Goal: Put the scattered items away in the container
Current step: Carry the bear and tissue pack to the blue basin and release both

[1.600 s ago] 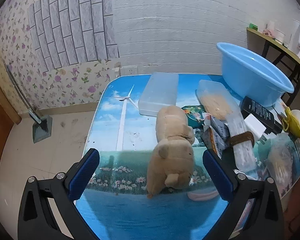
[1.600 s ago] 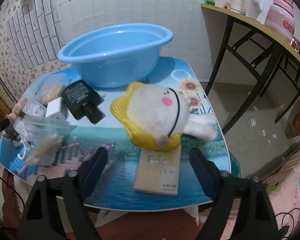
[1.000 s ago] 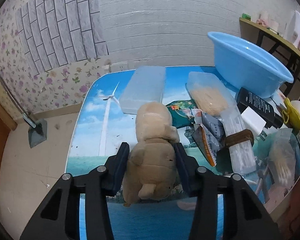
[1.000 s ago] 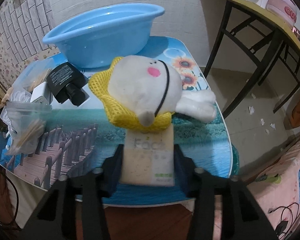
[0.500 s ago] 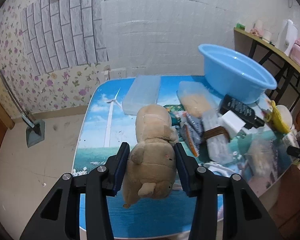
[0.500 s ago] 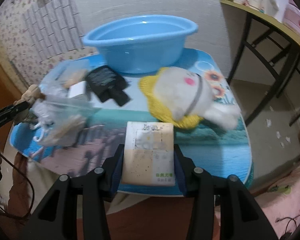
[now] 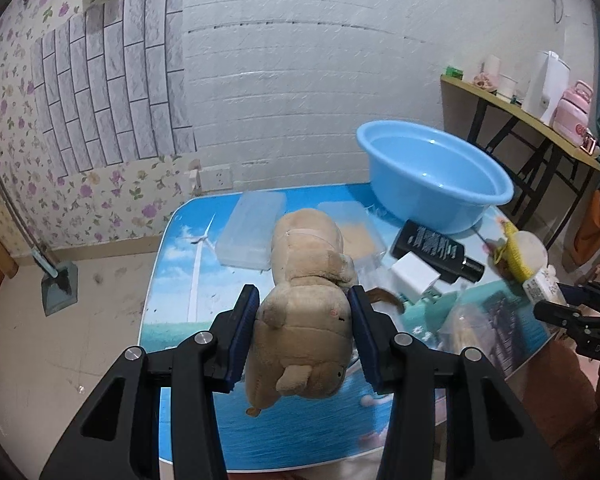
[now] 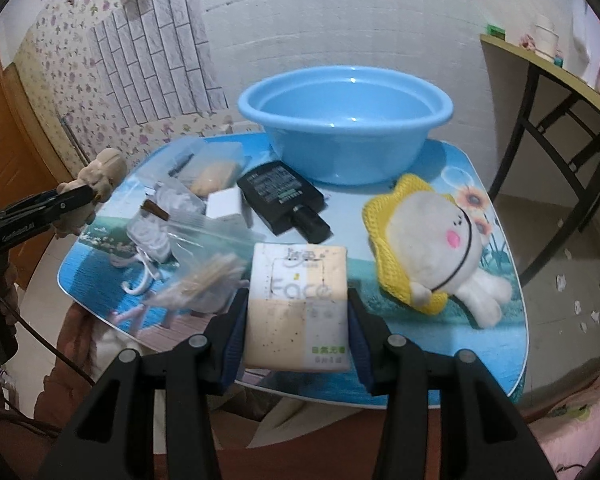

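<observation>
Left gripper (image 7: pixel 303 332) clamped on tan plush bear (image 7: pixel 308 280), right gripper (image 8: pixel 296 328) clamped on face-tissue pack (image 8: pixel 298 304) — both lifted off table (image 8: pixel 500 320). Blue basin (image 8: pixel 344 128) empty; yellow-hooded plush (image 8: pixel 432 240), black bottle (image 8: pixel 284 196), bags — all left to gather.

A dustpan (image 7: pixel 59 289) stands on the floor against the flowered wall. A side shelf (image 7: pixel 520 114) holds a pink flask (image 7: pixel 575 113) and a white jug (image 7: pixel 547 80).
</observation>
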### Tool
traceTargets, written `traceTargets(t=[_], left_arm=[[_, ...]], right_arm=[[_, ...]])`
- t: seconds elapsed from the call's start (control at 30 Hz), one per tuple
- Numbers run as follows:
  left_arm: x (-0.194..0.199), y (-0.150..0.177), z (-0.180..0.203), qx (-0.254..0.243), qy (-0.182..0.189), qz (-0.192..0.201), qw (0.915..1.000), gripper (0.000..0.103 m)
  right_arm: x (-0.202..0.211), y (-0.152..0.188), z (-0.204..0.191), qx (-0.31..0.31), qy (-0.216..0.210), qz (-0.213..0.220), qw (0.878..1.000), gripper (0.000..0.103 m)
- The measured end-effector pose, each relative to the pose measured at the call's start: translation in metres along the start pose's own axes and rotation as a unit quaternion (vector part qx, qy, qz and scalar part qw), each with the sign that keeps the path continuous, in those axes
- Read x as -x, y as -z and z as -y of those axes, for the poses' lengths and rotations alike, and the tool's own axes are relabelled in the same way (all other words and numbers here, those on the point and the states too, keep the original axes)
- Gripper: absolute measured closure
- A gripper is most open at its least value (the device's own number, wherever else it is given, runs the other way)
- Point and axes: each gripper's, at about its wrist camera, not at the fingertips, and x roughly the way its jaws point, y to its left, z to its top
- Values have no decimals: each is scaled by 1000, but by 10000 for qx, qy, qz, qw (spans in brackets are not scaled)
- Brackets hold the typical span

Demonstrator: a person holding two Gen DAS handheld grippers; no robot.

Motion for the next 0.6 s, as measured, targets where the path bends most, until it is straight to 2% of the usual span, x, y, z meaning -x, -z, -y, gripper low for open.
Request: traceTargets(t=[0.13,0.37,0.6], left_arm=[[5,-13,7,-69,163,40,9998,58],[18,-51,27,-291,366,455,9979,58],[0,-75,52,-443,612,490,9959,58]], right_arm=[[6,-9,-2,44,-35,148,9999,58],[22,-44,-4,220,-13,483,9986,58],[18,-72,5,167,-20,686,9975,58]])
